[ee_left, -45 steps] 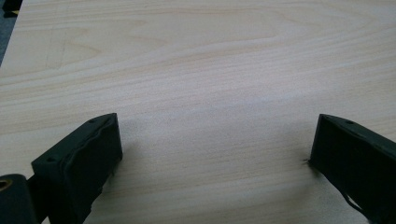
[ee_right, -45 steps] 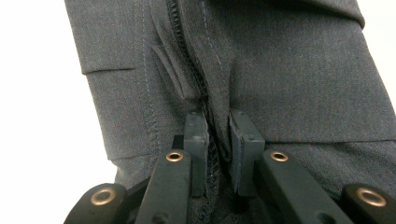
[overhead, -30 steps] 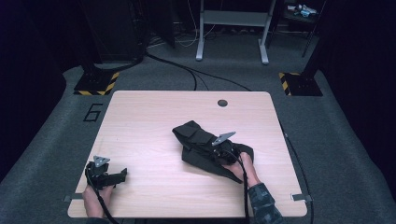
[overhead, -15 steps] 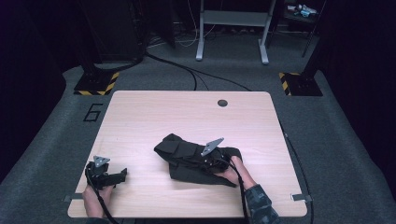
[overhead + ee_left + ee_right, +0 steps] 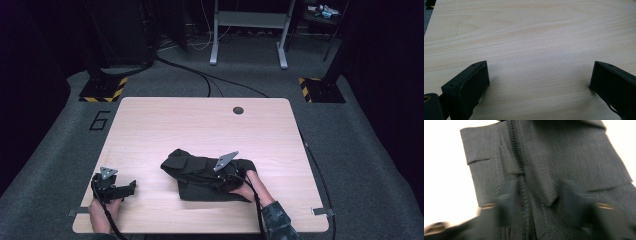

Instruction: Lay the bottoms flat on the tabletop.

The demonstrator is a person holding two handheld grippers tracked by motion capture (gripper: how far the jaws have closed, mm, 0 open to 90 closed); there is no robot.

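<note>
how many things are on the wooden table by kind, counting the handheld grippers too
folded black fabric garment with a zip: 1
black two-jaw handheld grippers: 2 (left gripper, jaws open over bare light wooden table; right gripper, jaws just been opening, apart over the garment)
total: 3

"6" on floor (image 5: 60, 125) left of table (image 5: 200, 125)

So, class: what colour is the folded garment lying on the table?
Black, or very dark grey. The garment shows best in the right gripper view, with its zip and stitching visible.
</note>
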